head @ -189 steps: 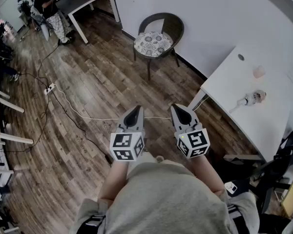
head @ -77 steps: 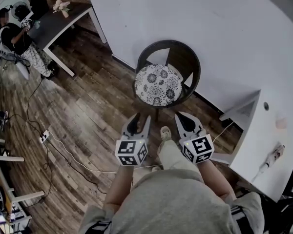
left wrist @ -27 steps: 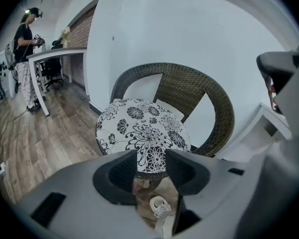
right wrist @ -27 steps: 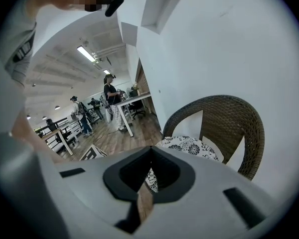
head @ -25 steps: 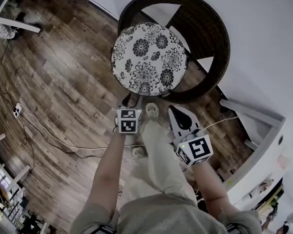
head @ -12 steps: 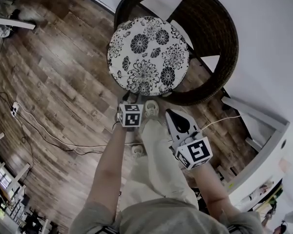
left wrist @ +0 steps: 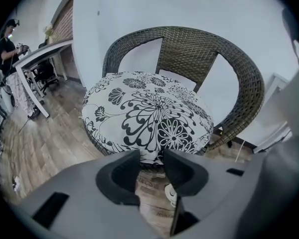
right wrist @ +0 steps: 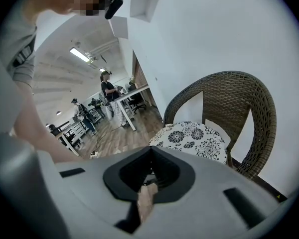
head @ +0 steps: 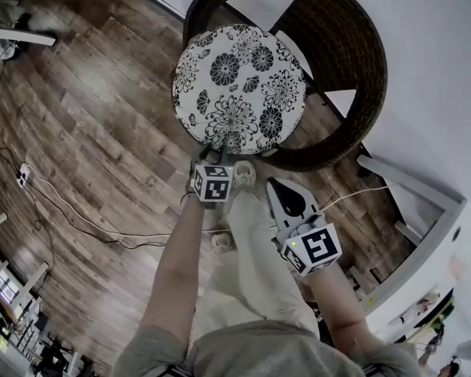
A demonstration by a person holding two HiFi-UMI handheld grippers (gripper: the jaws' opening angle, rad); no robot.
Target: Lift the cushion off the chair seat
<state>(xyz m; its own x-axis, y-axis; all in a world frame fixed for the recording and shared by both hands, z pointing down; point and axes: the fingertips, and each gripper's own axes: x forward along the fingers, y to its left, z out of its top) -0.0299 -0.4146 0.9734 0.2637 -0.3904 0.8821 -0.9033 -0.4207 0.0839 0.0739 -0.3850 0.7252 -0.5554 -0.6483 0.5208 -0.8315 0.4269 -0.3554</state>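
Observation:
A round cushion (head: 239, 85) with a black-and-white flower print lies on the seat of a dark wicker chair (head: 353, 77). My left gripper (head: 212, 155) points steeply down at the cushion's near edge. In the left gripper view the jaws of the left gripper (left wrist: 152, 156) are closing, with the cushion (left wrist: 149, 113) rim in the gap between their tips; no pad visibly presses on it. My right gripper (head: 273, 184) hangs short of the chair, right of the left one, jaws together and empty. The right gripper (right wrist: 150, 152) view shows the cushion (right wrist: 194, 139) farther off.
The chair back (left wrist: 189, 49) curves behind the cushion against a white wall (head: 439, 53). A white table (head: 424, 210) stands at the right. A cable (head: 78, 218) runs over the wood floor at the left. My shoe (head: 243, 175) is by the chair. People (right wrist: 109, 96) stand at far desks.
I walked up to the chair. In the last second the left gripper sank to the cushion's near edge, and the right gripper dropped a little.

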